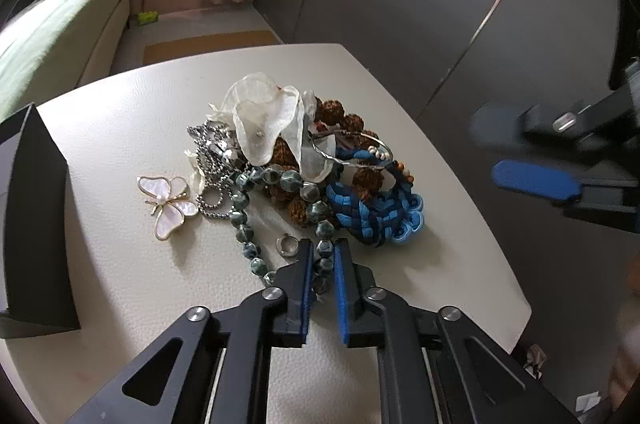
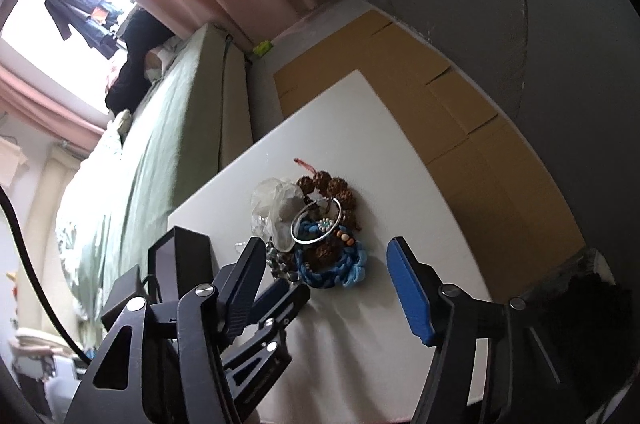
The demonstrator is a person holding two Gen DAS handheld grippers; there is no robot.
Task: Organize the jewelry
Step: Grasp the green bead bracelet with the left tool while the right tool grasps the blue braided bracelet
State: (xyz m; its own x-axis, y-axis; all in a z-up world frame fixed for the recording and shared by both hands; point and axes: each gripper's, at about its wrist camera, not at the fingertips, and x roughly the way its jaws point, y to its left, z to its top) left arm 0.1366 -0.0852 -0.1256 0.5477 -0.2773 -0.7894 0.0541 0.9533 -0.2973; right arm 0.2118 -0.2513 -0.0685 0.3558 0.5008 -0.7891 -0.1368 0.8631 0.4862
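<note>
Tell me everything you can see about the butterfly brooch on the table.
The butterfly brooch has four pearly white, shell-like wings edged in gold-coloured metal, with a thin gold body and a small pale bead at its centre. It lies flat on the white table, at the left edge of the jewelry pile, near the silver ball chain. No gripper touches it.

— What is my left gripper [image 1: 323, 256] made of?

— Matt black plastic arms with bright metal rivets; my jaws are lined with blue, faintly rough foam-like pads. My right gripper [image 2: 326, 256] looks the same.

— And the desk [image 1: 120, 128]?

— Off-white, with a fine pebbled grain like leatherette, matt.

— The pieces lying there?

— The green bead necklace [image 1: 280, 184] is glossy, polished stone or glass. The ball chain [image 1: 216, 160] and the ring [image 1: 287, 245] are shiny metal, as is the thin bangle [image 1: 360, 160]. The butterfly brooch [image 1: 168, 206] looks pearly with a gilt edge. The brown seed beads [image 1: 332, 110] are rough and knobbly. The blue braid [image 1: 372, 212] is woven cord, the white pouch [image 1: 264, 124] sheer cloth. The black box [image 1: 36, 224] is matt.
</note>
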